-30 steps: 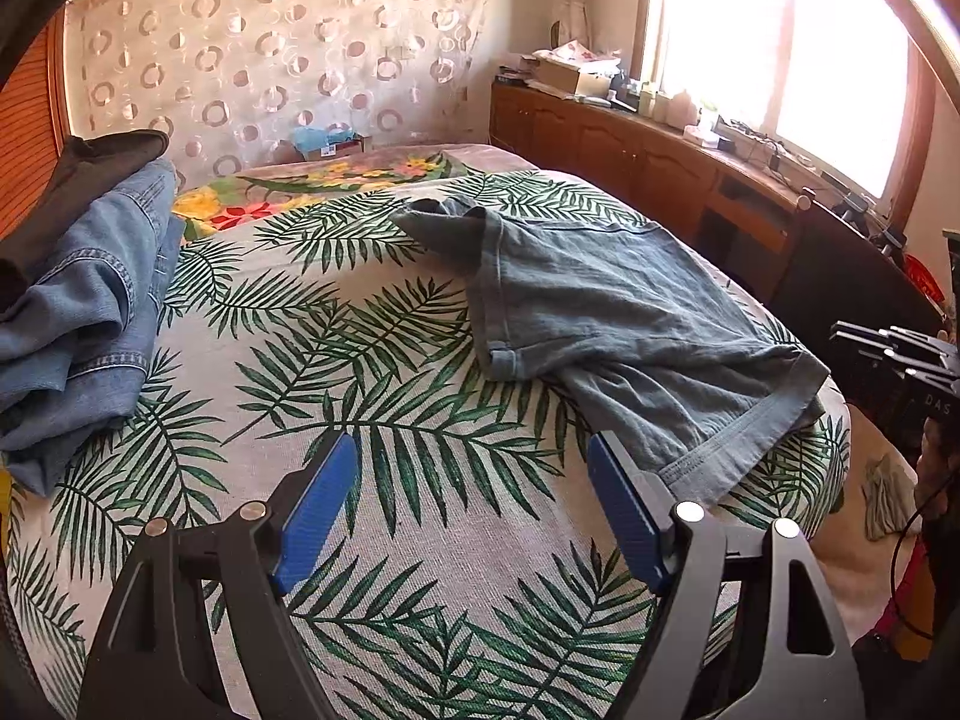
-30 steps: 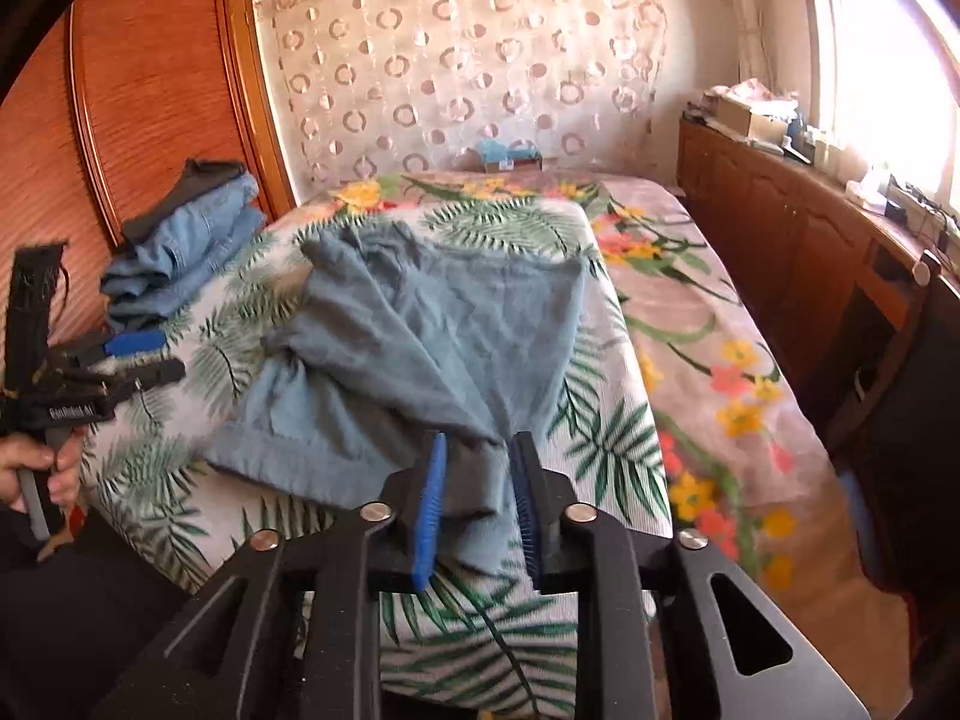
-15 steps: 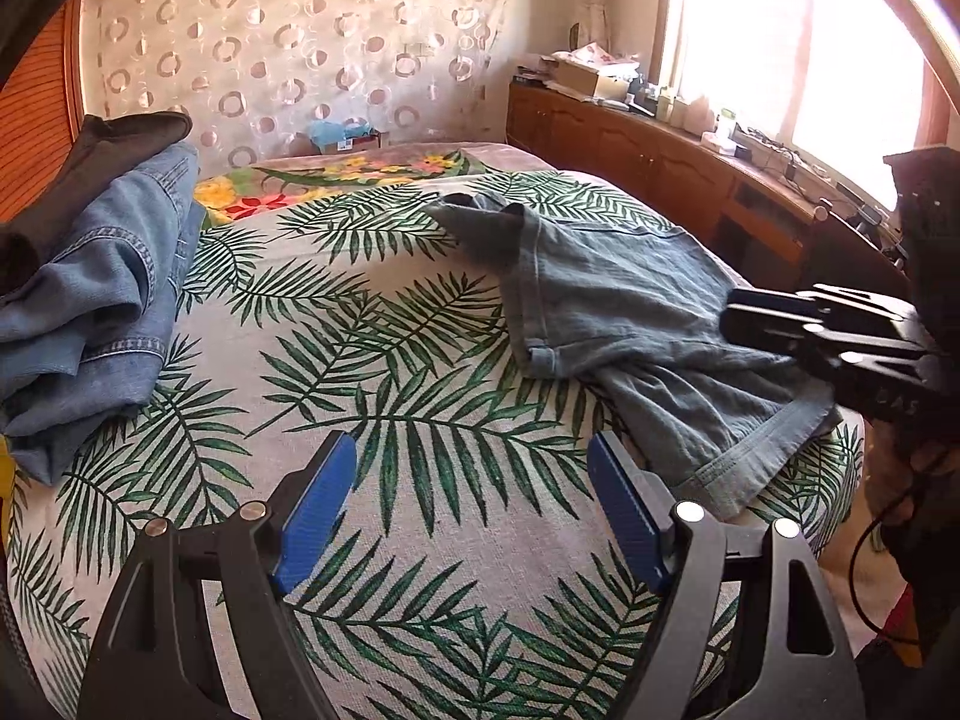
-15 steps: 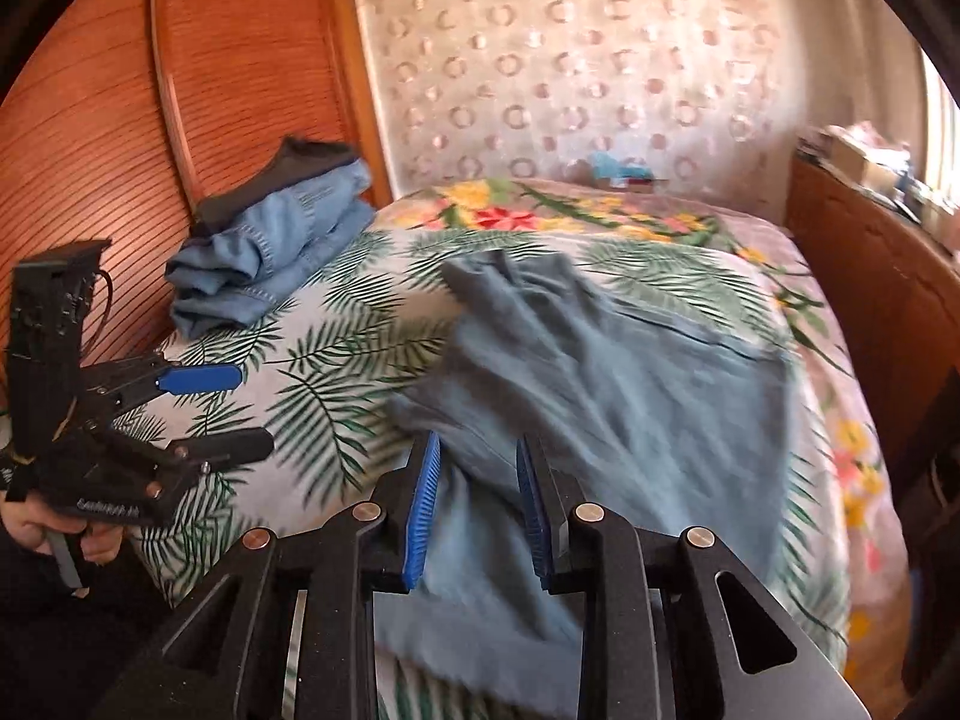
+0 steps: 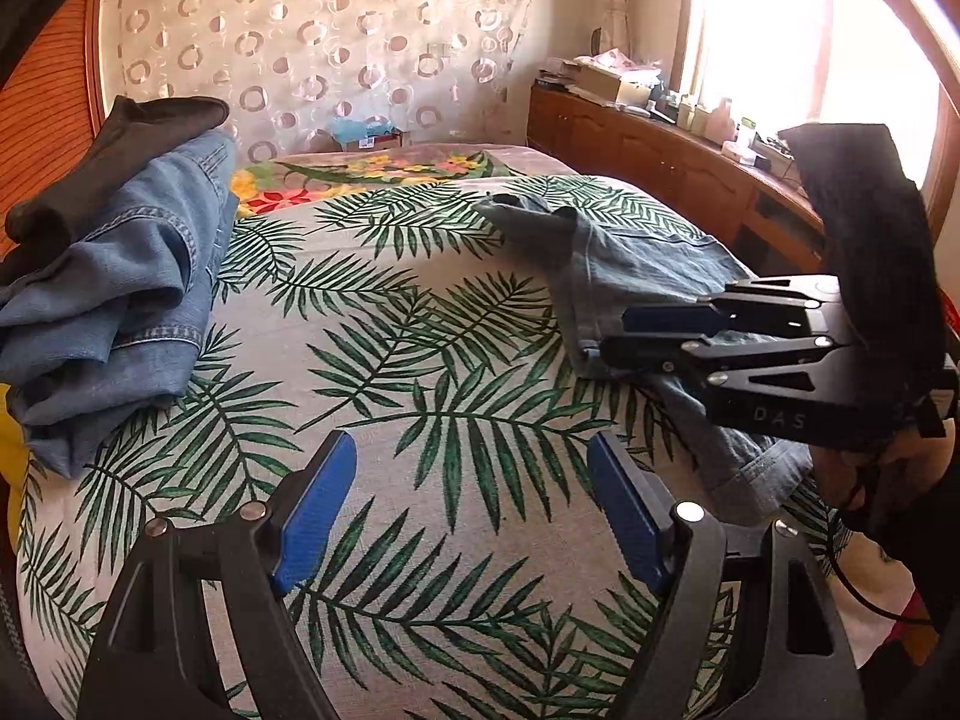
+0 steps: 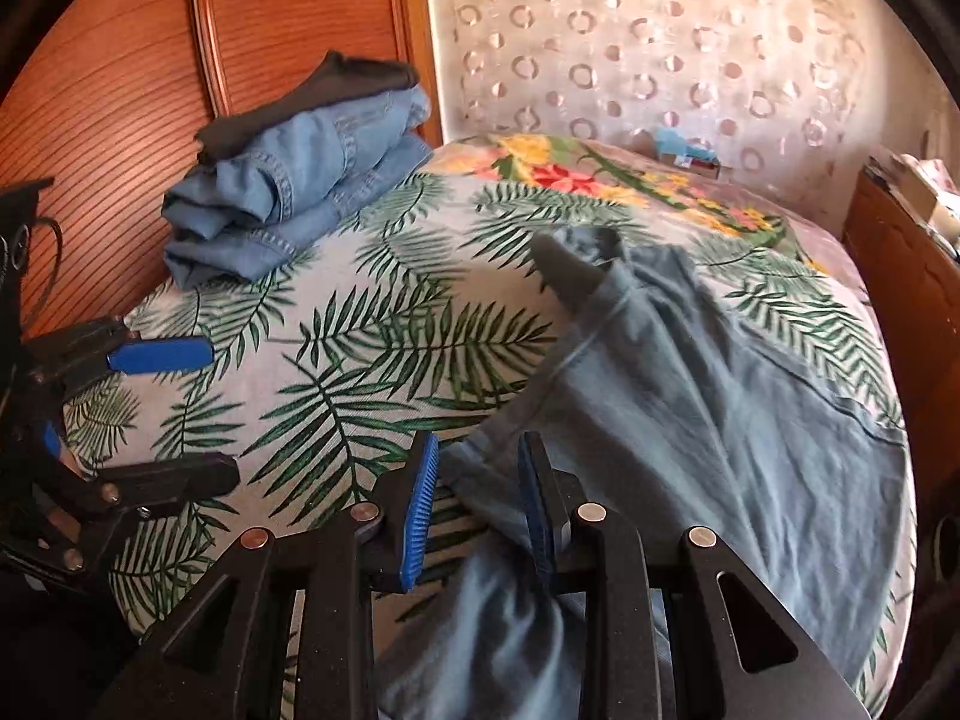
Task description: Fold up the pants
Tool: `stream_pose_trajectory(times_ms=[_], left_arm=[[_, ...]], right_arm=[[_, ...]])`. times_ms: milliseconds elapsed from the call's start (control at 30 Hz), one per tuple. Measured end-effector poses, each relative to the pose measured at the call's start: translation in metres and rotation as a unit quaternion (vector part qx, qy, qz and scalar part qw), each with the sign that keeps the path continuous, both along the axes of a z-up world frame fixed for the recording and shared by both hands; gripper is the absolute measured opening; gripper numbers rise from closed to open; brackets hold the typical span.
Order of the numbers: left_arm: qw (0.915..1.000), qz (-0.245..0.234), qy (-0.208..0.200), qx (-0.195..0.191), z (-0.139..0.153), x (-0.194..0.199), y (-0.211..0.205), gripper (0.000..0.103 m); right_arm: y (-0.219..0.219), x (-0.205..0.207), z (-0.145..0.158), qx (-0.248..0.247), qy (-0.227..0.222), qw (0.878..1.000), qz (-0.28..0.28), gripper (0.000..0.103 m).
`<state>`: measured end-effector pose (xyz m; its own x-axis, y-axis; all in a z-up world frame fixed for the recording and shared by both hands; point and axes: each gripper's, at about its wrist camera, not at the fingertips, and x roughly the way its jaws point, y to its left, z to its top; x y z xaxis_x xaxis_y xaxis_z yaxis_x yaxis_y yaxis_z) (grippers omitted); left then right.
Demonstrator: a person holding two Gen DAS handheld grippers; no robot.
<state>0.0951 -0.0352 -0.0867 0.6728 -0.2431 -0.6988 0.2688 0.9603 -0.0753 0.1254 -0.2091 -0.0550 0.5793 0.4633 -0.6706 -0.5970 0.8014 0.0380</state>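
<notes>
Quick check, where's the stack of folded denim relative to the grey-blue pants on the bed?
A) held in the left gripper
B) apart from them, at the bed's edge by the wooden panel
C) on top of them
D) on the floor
B: the folded denim stack lies by the wooden panel, with bare palm-print bedspread between it and the grey-blue pants.

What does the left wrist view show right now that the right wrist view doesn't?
Left wrist only: the bright window, the cluttered wooden sideboard below it, and the hand holding the right gripper.

Right wrist only: the wooden wardrobe and the pants' hem lying between the right gripper's pads, which stand narrowly apart.

Both: the gray-blue pants, the stack of folded jeans, the leaf-print bedcover, and the left gripper open over bare cover.
</notes>
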Motion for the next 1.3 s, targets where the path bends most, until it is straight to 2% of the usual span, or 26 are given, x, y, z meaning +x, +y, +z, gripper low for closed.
stream_pose_trajectory(times_ms=[233,267,300,400,633,900,1100,1300], left_arm=[[1.0000,0.007,0.001,-0.003,-0.001,0.000,0.007,0.080],[1.0000,0.008,0.002,-0.003,-0.001,0.000,0.007,0.080],[1.0000,0.008,0.002,-0.003,-0.002,0.000,0.008,0.080],[1.0000,0.008,0.002,-0.003,-0.002,0.000,0.008,0.080],[1.0000,0.003,0.001,-0.002,-0.001,-0.002,0.006,0.080],[1.0000,-0.002,0.002,-0.003,-0.001,-0.003,0.002,0.080],[1.0000,-0.008,0.001,0.001,-0.001,-0.004,-0.003,0.080],[0.9999,-0.009,0.004,0.003,-0.003,-0.005,-0.005,0.080]], right_arm=[[0.022,0.005,-0.011,-0.054,0.006,0.998,0.015,0.028],[0.024,0.005,-0.012,-0.059,0.001,0.998,0.013,0.024],[0.025,0.004,-0.013,-0.067,-0.005,0.998,0.010,0.011],[0.025,0.008,-0.012,-0.067,-0.001,0.998,0.009,0.003],[-0.001,0.008,0.015,-0.035,-0.033,0.999,-0.025,0.002],[-0.065,0.029,0.052,-0.023,-0.072,0.991,-0.111,0.002],[-0.094,0.050,0.054,-0.030,-0.070,0.983,-0.165,0.002],[-0.097,0.072,0.046,-0.060,-0.064,0.977,-0.194,0.002]])
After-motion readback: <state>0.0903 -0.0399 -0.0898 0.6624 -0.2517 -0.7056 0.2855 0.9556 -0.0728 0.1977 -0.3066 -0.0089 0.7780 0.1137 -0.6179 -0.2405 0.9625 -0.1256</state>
